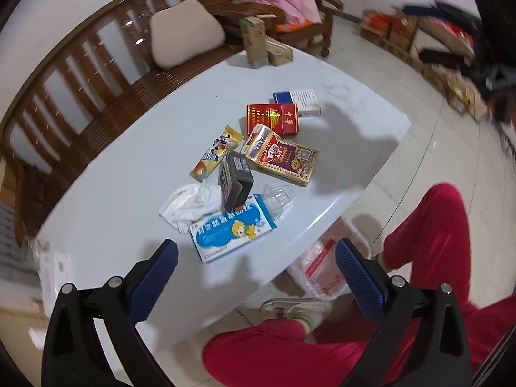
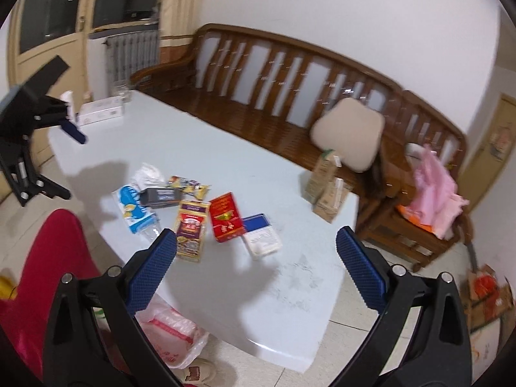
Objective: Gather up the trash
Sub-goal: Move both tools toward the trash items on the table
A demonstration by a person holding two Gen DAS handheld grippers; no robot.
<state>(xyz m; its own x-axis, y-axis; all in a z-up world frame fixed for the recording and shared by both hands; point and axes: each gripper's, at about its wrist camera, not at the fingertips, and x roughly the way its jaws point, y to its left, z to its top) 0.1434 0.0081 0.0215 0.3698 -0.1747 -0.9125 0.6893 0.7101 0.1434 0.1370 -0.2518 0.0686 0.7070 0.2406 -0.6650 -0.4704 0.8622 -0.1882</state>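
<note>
1. The left gripper (image 1: 256,266) is spread wide and holds nothing. It hangs over the near edge of the table (image 1: 122,193).
2. The right gripper (image 2: 256,266) is wide apart too, and empty.
3. The trash lies in a bunch on the table: a blue box (image 1: 232,233), a black box (image 1: 235,182), a tissue (image 1: 188,204), a red box (image 1: 272,118).
4. A plastic bag (image 2: 174,335) sits on the floor by the table.

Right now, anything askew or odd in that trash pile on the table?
Yes. The black box stands tilted, propped on the blue-and-white carton rather than lying flat. A crumpled white tissue sits beside them. No spill visible.
</note>
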